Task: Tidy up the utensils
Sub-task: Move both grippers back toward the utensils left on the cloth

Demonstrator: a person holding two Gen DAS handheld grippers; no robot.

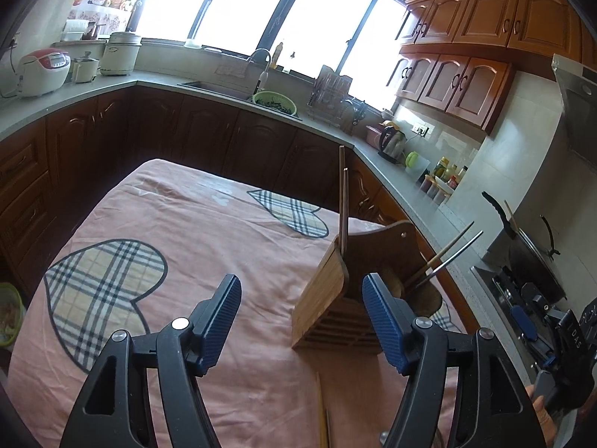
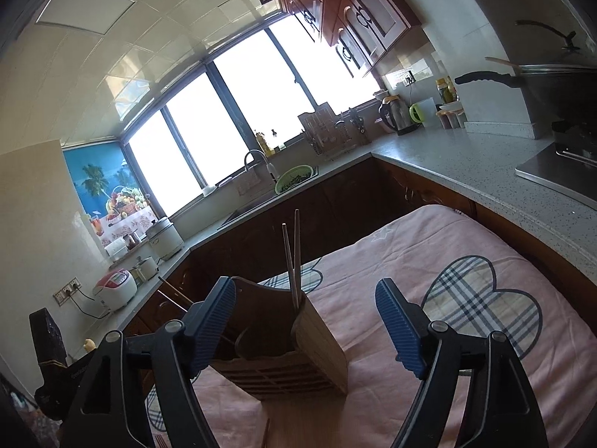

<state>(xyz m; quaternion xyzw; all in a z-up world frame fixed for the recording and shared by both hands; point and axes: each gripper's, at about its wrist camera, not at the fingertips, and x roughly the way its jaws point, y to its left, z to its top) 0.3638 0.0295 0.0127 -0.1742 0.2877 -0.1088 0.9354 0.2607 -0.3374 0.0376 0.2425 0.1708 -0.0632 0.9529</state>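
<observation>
A wooden utensil holder [image 1: 328, 298] stands on a table under a pink cloth with plaid hearts [image 1: 179, 224]. Two dark chopsticks [image 1: 343, 205] stand upright in its left compartment; two more utensil handles [image 1: 444, 257] lean out to the right. My left gripper [image 1: 302, 321] is open and empty, just in front of the holder. A light wooden stick [image 1: 321, 410] lies on the cloth below it. In the right wrist view the holder [image 2: 298, 347] with the upright chopsticks [image 2: 293, 257] sits between the open fingers of my right gripper [image 2: 306, 328], which is empty.
Kitchen counters [image 1: 112, 86] wrap around the table, with a rice cooker [image 1: 43, 71], a sink with a green colander [image 1: 274, 102], a kettle [image 1: 391, 142] and a stove with a wok [image 1: 530, 257]. The right gripper shows at the far right of the left wrist view [image 1: 559, 343].
</observation>
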